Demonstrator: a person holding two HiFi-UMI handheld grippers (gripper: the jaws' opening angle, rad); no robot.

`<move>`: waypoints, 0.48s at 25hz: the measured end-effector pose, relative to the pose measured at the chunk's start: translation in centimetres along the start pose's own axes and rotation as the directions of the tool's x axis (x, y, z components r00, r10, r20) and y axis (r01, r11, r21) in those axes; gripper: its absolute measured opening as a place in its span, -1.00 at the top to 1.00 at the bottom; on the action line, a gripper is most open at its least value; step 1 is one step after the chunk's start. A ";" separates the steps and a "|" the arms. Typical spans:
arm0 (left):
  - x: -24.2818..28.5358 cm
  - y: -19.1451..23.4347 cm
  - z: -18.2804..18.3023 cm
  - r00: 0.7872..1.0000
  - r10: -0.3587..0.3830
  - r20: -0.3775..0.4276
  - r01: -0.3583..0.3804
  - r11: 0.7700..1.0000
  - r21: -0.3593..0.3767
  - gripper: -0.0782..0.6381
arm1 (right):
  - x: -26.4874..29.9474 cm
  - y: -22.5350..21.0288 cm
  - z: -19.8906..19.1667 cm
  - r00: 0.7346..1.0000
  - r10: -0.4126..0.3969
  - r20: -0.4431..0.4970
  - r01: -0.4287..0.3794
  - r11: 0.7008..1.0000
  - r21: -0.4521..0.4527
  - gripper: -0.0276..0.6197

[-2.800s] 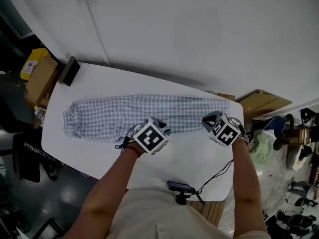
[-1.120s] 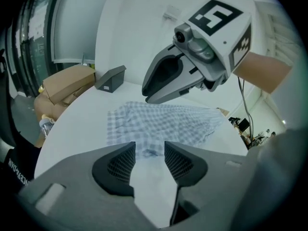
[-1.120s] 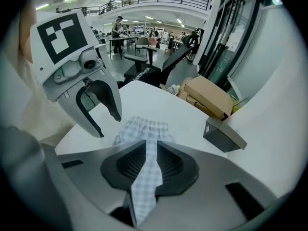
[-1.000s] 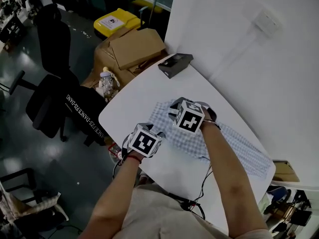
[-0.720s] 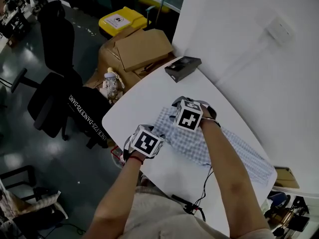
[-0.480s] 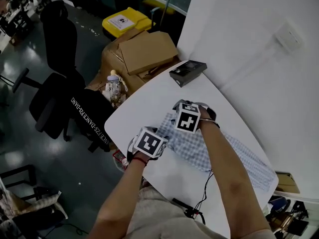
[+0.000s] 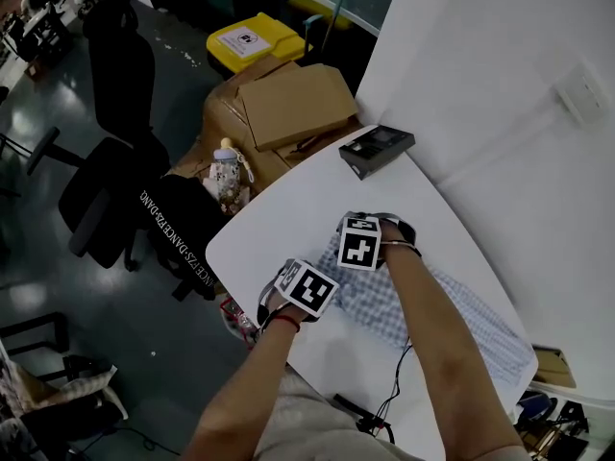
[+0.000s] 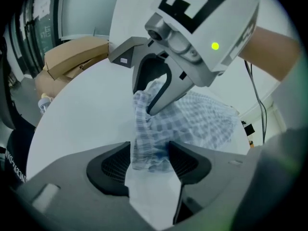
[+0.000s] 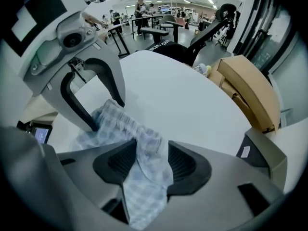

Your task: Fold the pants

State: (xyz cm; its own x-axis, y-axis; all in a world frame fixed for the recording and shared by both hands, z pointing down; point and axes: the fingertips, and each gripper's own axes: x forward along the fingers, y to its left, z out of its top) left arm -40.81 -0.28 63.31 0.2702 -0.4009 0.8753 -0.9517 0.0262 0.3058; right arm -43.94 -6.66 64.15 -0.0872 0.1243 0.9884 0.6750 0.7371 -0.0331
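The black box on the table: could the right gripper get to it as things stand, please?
Probably yes. Only bare table lies between the right gripper and the black box. Its jaws have just been opening and stand apart around the pants without clamping them, so it could lift clear.

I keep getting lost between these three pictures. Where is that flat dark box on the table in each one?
Head view: the dark box is in the upper middle, at the far end of the table, by the wall.
Left gripper view: upper centre-left, at the table's far edge.
Right gripper view: lower right.
Shared landmark: the cardboard boxes right beside it.
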 end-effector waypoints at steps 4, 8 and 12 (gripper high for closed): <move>0.8 0.1 -0.5 1.000 0.017 -0.018 -0.017 1.000 -0.002 0.11 | 0.8 0.6 0.0 1.000 0.027 -0.011 -0.027 0.999 -0.028 0.30; 1.0 0.4 -0.6 0.998 0.056 -0.038 -0.054 0.998 0.029 0.12 | 1.0 0.8 0.1 0.998 0.055 -0.011 -0.055 0.998 -0.020 0.38; 1.1 0.7 -0.8 0.992 0.116 -0.047 -0.111 0.990 0.093 0.21 | 1.0 1.0 -0.1 0.998 0.068 0.000 -0.068 0.998 -0.011 0.53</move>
State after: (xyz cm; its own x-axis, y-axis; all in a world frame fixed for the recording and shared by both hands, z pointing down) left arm -41.09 0.04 64.75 0.1651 -0.3514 0.9216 -0.9852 -0.0144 0.1710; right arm -43.27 -5.81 65.09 -0.0412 0.1739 0.9839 0.6875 0.7195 -0.0984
